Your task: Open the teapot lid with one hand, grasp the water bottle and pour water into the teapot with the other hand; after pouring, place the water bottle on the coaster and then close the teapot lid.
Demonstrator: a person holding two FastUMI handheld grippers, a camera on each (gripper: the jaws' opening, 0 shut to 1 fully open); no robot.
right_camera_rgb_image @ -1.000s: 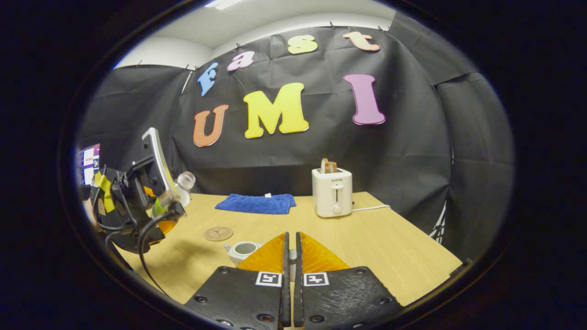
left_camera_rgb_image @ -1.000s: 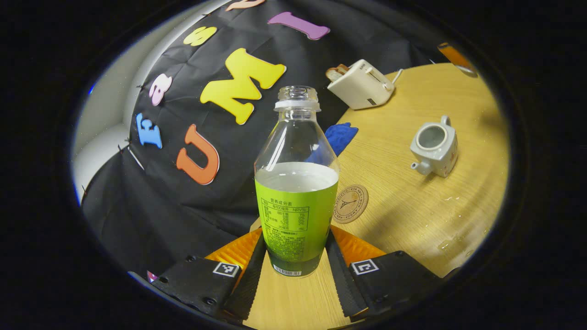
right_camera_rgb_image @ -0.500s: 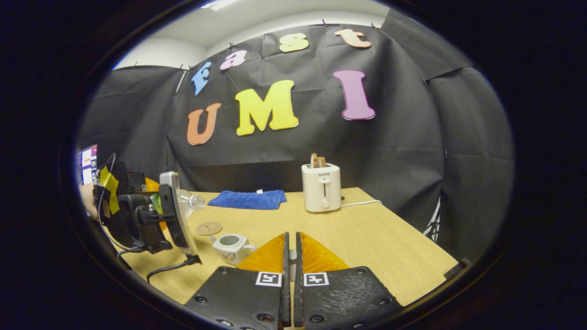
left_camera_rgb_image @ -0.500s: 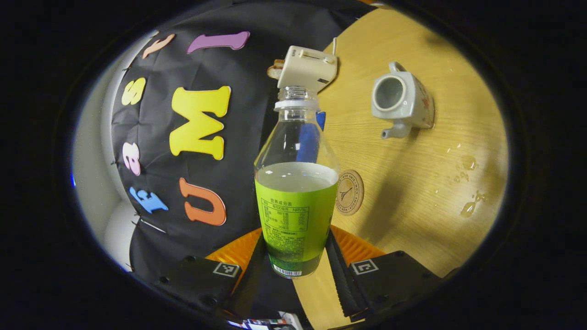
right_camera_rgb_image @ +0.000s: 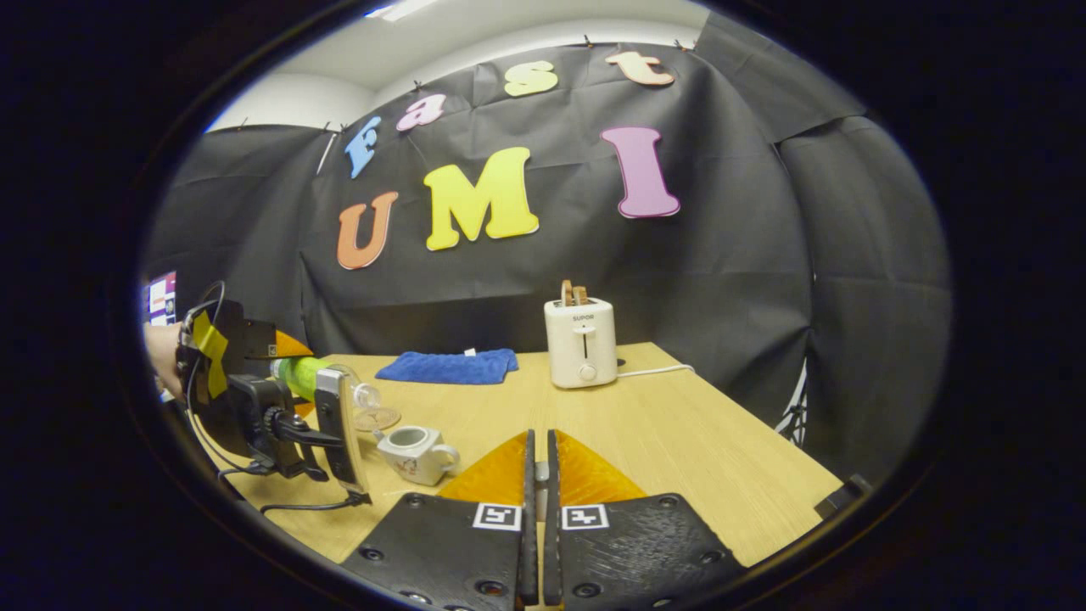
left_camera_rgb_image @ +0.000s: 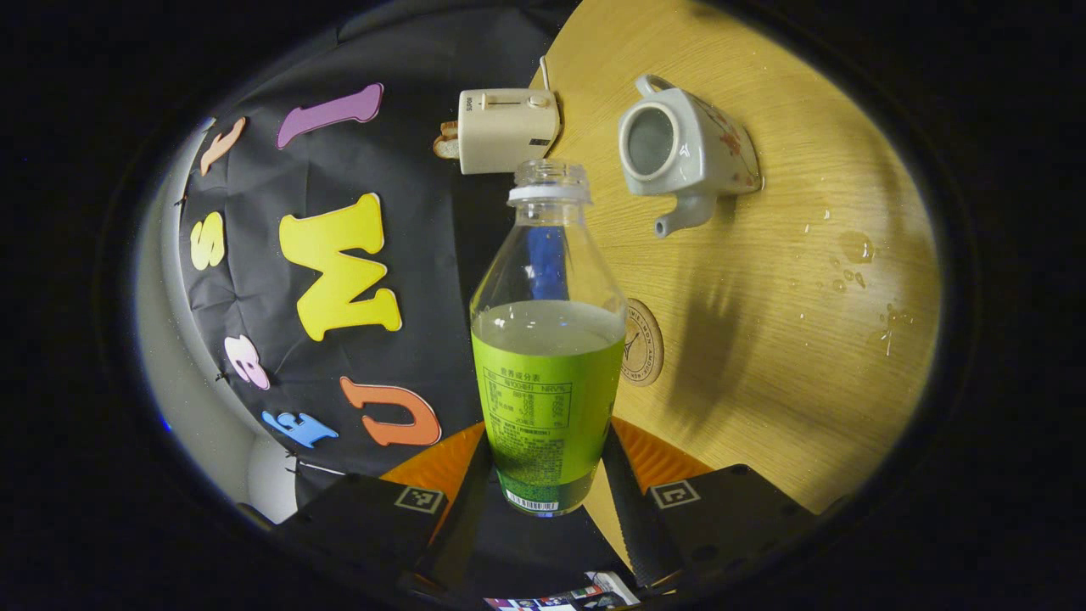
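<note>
My left gripper (left_camera_rgb_image: 547,475) is shut on the lower part of a capless water bottle (left_camera_rgb_image: 547,373) with a green label, about half full. In the right gripper view the bottle (right_camera_rgb_image: 314,373) lies almost level in the air, its mouth pointing toward the white teapot (right_camera_rgb_image: 411,450) and just above and left of it. The teapot (left_camera_rgb_image: 687,153) stands on the table with its top open and its spout toward the round cork coaster (left_camera_rgb_image: 642,344). My right gripper (right_camera_rgb_image: 539,462) hovers above the table, shut on the teapot lid, of which only a pale sliver shows between the fingers.
A white toaster (right_camera_rgb_image: 581,344) with bread in it stands at the back of the wooden table (right_camera_rgb_image: 679,441), with a folded blue cloth (right_camera_rgb_image: 450,367) to its left. Water drops (left_camera_rgb_image: 848,255) lie on the table near the teapot. A hand (right_camera_rgb_image: 161,356) holds the left gripper.
The left gripper has tipped the bottle further over, from slanted to almost level, and brought its mouth closer to the teapot. The right gripper has stayed shut and nearly still.
</note>
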